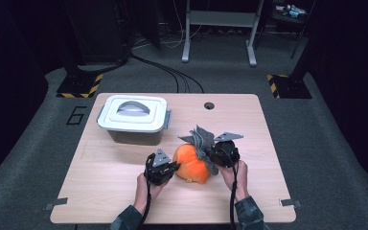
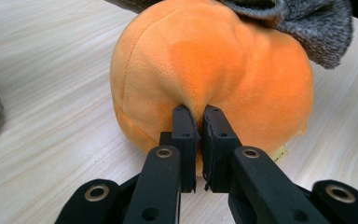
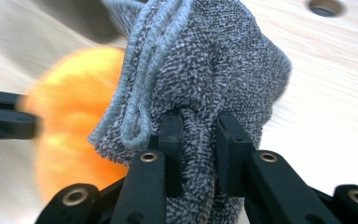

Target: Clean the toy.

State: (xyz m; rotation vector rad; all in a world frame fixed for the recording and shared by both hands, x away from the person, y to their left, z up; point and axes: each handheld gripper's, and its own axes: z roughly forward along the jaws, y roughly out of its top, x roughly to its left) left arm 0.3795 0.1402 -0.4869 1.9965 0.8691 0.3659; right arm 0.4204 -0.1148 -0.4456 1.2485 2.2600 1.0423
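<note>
- High view: orange plush ball (image 1: 190, 163) sits on the wooden table (image 1: 100, 191), in front of and to the right of the white lidded box (image 1: 133, 115), well apart from it. Grey cloth (image 1: 202, 140) draped over the ball's far right shoulder. Left gripper (image 1: 172, 166) against the ball's left side; right gripper (image 1: 215, 152) at its right, in the cloth.
- Left gripper view: jaws nearly together, pinching a fold of orange plush (image 2: 205, 70) low on the near face. The fabric puckers into the pads, so the ball is soft and light, likely to stretch rather than lift cleanly from a skin pinch. Cloth (image 2: 303, 23) overhangs the ball's top right.
- Right gripper view: jaws closed narrowly on a bunched fold of the knitted cloth (image 3: 205, 60), beside its stitched hem. Limp, grippy weave; unlikely to slip. Ball (image 3: 74, 121) blurred behind the cloth, to its left.
- Judgement: hold the ball by a deep fold; take the cloth at its gathered edge.
</note>
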